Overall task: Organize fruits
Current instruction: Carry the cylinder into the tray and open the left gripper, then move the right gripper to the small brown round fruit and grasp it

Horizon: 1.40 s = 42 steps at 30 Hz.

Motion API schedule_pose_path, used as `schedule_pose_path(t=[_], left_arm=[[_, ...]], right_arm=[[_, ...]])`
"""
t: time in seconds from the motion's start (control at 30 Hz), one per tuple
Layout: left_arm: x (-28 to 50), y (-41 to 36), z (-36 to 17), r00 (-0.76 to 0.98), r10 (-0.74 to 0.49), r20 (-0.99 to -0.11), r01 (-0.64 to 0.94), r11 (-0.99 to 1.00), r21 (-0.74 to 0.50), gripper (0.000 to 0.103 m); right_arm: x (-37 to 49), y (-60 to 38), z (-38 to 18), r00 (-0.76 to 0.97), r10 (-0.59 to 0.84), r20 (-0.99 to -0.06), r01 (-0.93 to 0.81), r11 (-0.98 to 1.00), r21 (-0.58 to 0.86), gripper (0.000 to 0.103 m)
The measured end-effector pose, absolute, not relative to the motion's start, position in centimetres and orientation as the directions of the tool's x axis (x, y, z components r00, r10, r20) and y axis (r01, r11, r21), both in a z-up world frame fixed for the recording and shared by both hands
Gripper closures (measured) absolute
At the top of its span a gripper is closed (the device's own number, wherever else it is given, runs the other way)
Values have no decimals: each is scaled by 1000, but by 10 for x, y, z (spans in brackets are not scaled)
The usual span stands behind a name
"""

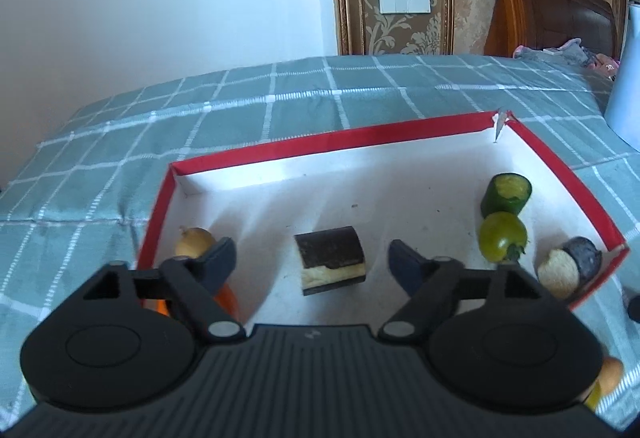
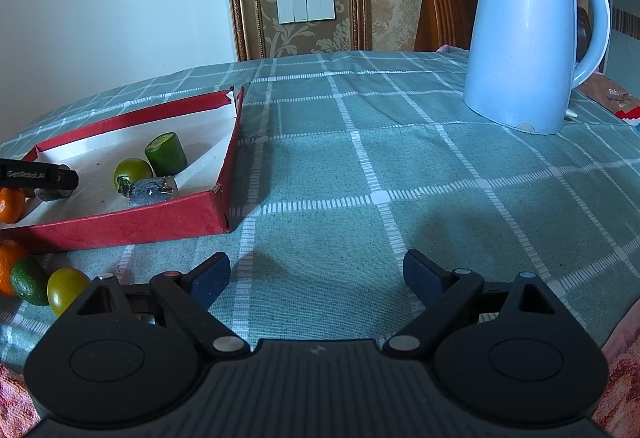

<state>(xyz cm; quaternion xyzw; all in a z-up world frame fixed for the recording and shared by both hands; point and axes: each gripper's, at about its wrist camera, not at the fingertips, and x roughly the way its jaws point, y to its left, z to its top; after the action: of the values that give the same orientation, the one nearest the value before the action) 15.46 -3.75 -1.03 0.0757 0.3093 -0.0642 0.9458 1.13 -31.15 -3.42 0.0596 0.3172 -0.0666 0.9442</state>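
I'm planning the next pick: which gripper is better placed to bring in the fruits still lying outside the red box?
Right. The right gripper is open over bare cloth, close to the yellow tomato and lime outside the red box. The left gripper hangs open inside the box, over the eggplant piece.

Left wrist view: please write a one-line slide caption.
Open left gripper over red box, eggplant piece between its fingers.
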Motion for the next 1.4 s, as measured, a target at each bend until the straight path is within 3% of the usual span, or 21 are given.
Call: schedule_pose_path(t=[0.07,0.33,0.57,0.73,0.9,1.0,1.07,1.4], left_arm=[[145,-33,-5,807,-66,-586,156,982,104,11],[84,3,7,851,-54,-522,81,996,30,5],[48,33,-14,835,-29,-550,24,1000,-16,5],[46,43,-27,816,-12,-578,4,1000,-16,5],[49,44,-36,802,-23,-597,11,1000,-23,5],[48,44,-37,804,-26,-593,14,1000,-24,3],[49,45,-38,800,-33,-599,16,999,-33,2],[50,45,-38,795,-27,-606,11,1000,-29,0]], right_arm=[[12,-311,-34,790,-88,-607,164,984,70,9],[12,-310,-34,791,-85,-605,163,984,75,9],[10,-312,-34,806,-57,-589,147,984,105,9],[-10,-305,-24,837,84,-540,5,987,162,9],[-36,-277,-12,861,163,-482,-142,987,79,9],[-39,-262,-10,855,191,-482,-201,979,31,19],[-38,-254,-12,847,198,-494,-226,974,3,31],[-25,-238,-22,827,210,-521,-270,962,-41,53]])
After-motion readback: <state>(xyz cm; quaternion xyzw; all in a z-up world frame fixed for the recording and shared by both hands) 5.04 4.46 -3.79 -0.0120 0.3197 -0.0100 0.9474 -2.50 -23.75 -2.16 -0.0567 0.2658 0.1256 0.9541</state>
